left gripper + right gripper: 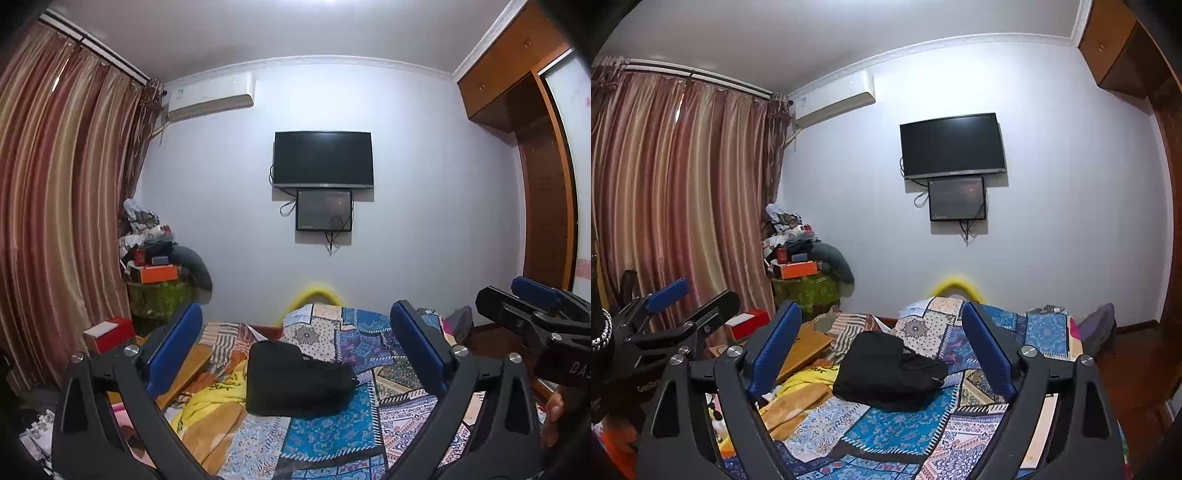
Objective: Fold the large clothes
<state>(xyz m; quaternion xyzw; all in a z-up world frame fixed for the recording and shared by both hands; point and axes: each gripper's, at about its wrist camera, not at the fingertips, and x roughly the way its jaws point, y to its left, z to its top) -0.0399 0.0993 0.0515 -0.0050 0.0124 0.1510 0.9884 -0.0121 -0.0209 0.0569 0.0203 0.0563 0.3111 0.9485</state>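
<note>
Wall television [322, 158], air conditioner [210, 98], striped curtains [62, 184]

Black garment [299, 380], folded into compact bundle, lying on patchwork bedspread [332, 432]

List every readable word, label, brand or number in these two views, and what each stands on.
"DAS", cut off by the frame edge: on the right gripper body.
"GenRob", cut off behind a finger: on the left gripper body.
Dark lettering on the yellow cloth: not legible.
Sticker on the air conditioner: too small to read.
</note>
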